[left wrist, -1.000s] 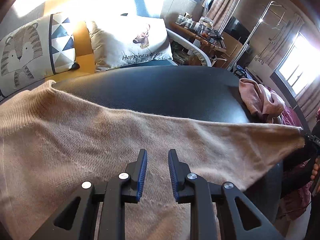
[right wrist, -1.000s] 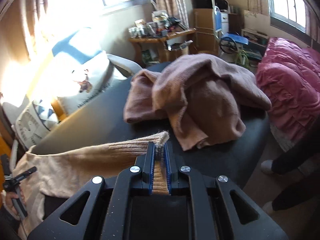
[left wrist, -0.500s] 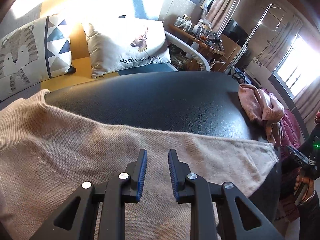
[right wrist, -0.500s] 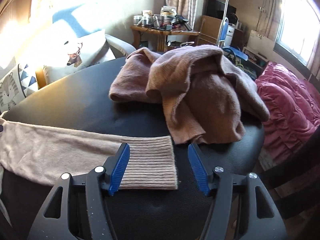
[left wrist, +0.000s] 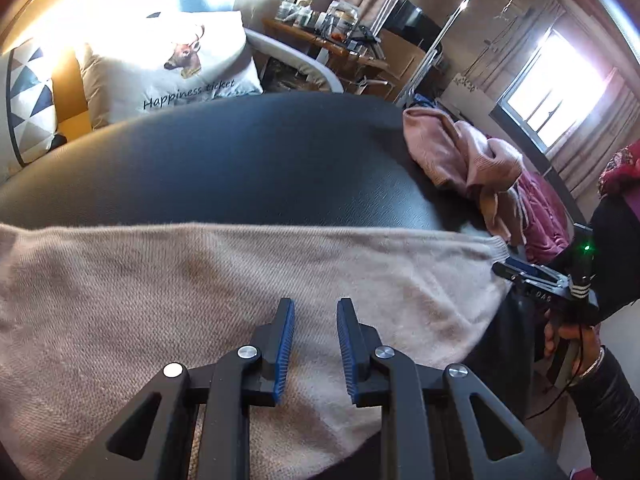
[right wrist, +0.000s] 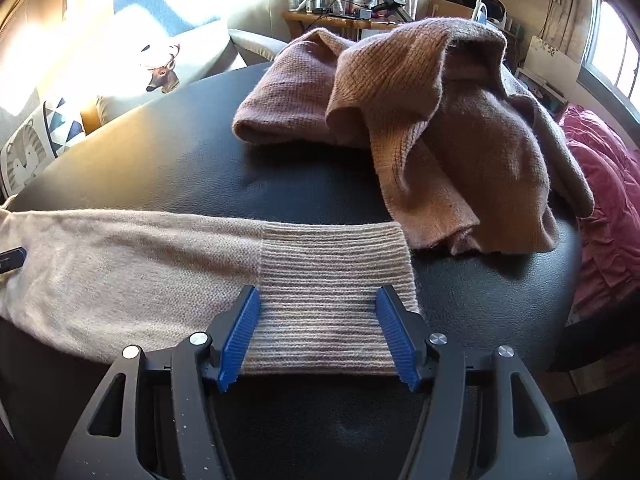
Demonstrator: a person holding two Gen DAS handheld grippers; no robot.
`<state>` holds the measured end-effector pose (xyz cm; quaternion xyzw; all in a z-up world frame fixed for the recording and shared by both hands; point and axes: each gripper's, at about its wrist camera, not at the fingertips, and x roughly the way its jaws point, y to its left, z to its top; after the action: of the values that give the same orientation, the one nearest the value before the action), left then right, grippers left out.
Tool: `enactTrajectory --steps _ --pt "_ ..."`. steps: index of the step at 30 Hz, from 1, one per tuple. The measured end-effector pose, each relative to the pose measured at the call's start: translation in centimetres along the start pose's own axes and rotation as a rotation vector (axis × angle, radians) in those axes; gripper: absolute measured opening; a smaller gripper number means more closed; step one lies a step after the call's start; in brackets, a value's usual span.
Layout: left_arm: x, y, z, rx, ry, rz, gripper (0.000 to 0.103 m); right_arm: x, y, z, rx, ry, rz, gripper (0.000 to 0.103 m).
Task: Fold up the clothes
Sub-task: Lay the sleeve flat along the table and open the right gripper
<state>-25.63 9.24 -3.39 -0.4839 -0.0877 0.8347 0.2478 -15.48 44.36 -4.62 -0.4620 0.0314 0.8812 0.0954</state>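
At the far left, two cushions sit behind a black table (left wrist: 248,160): one with triangles (left wrist: 28,108), and a white one printed with a deer (left wrist: 168,68). A beige sweater (left wrist: 160,300) lies spread across the near part of the table, stretching from the left edge toward the right.

The left gripper (left wrist: 312,320) hangs over the sweater's body. Its blue-padded jaws stand a narrow gap apart, with only knit visible below and nothing pinched between them.

Further right, the sweater's sleeve lies flat along the table and ends in a ribbed cuff (right wrist: 336,264). The right gripper (right wrist: 318,308) sits over this cuff with its jaws wide apart, one on each side of the ribbing, not pressing it.

Beyond the cuff, a crumpled heap of pink-brown knitwear (right wrist: 432,120) rests on the table's far right. A pink bedspread (right wrist: 600,200) lies past the table edge.
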Motion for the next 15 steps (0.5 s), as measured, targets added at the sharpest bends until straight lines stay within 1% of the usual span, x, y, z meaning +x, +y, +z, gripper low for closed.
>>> enactTrajectory --steps 2,4,5,6,8,9,10,11,12,13,15 --pt "-0.2 0.9 -0.5 -0.027 -0.031 -0.041 0.020 0.2 -0.6 -0.1 0.000 -0.010 -0.025 0.067" --pt "-0.2 1.9 -0.6 -0.068 -0.033 -0.069 0.017 0.3 -1.2 -0.1 0.013 -0.014 -0.021 0.070" --pt "-0.2 2.2 -0.6 -0.082 -0.034 -0.078 0.014 0.4 -1.3 -0.1 0.013 -0.010 -0.036 0.076" --pt "-0.2 2.4 -0.7 -0.089 -0.034 -0.076 0.010 0.5 -1.6 -0.2 0.035 -0.004 -0.032 0.082" --pt "-0.2 2.4 -0.7 -0.090 -0.032 -0.065 0.006 0.6 -2.1 -0.1 0.063 0.005 -0.021 0.083" --pt "-0.2 2.2 -0.7 -0.087 -0.029 -0.056 0.006 0.4 -1.8 0.0 0.050 0.012 -0.036 0.083" --pt "-0.2 2.1 -0.6 -0.084 -0.026 -0.048 0.006 0.3 -1.5 0.1 0.037 0.018 -0.051 0.083" --pt "-0.3 1.7 -0.5 -0.087 -0.016 -0.039 0.007 -0.3 -1.3 0.3 0.043 0.005 -0.047 0.083" --pt "-0.5 1.4 -0.3 -0.091 -0.007 -0.033 0.015 -0.9 -1.2 0.4 0.049 -0.008 -0.043 0.081" --pt "-0.7 1.1 -0.1 -0.105 -0.002 -0.048 0.020 -1.5 -1.0 0.6 0.055 -0.021 -0.039 0.081" --pt "-1.1 0.2 0.2 -0.104 -0.013 -0.088 0.021 -3.0 -0.4 1.2 0.066 -0.076 -0.022 0.081"
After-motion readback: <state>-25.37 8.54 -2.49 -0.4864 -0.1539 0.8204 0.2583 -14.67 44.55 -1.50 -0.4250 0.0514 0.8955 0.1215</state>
